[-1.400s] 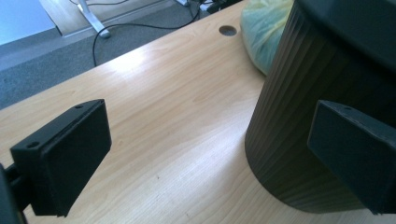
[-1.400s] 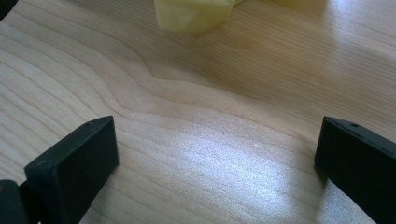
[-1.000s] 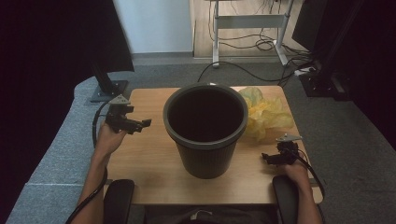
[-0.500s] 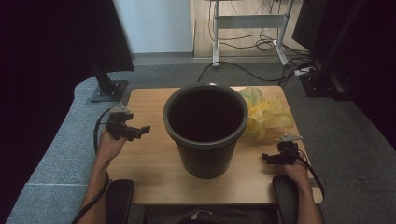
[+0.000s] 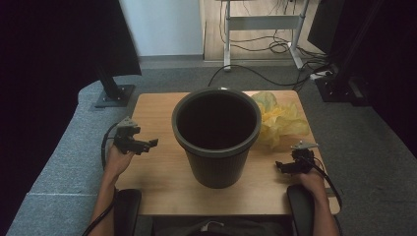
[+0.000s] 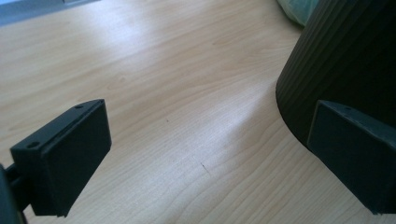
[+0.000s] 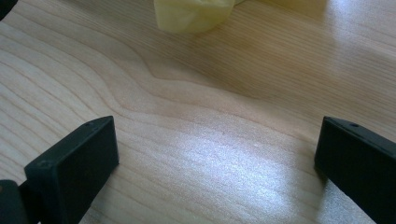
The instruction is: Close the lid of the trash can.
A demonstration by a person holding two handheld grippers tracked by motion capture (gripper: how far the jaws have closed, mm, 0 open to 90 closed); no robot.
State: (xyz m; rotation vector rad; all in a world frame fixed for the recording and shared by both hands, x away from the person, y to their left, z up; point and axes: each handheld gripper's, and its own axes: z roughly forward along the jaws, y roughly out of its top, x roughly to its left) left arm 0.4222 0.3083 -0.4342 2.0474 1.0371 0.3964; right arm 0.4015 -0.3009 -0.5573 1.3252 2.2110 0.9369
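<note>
From above, we see our left gripper (image 5: 147, 144) has drifted toward us, at 9 o'clock of the upright bin (image 5: 216, 135) mid-surface (image 5: 157, 182); the right gripper (image 5: 281, 166) stays put. In both gripper views, jaws gape wide, empty; yellow bag (image 7: 194, 14) at 12 o'clock.

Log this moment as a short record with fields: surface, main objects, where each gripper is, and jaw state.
surface: wooden table
bin: dark ribbed bin, upright at table centre, inside looks empty
bag: crumpled yellow bag on the table, right of the bin, behind the right gripper
left gripper: left gripper over the table's left edge, pointing toward the bin; jaws wide apart, nothing between them
right gripper: right gripper near the table's right front, low over bare wood; jaws wide apart, nothing held
contact: neither gripper touches bin or bag
</note>
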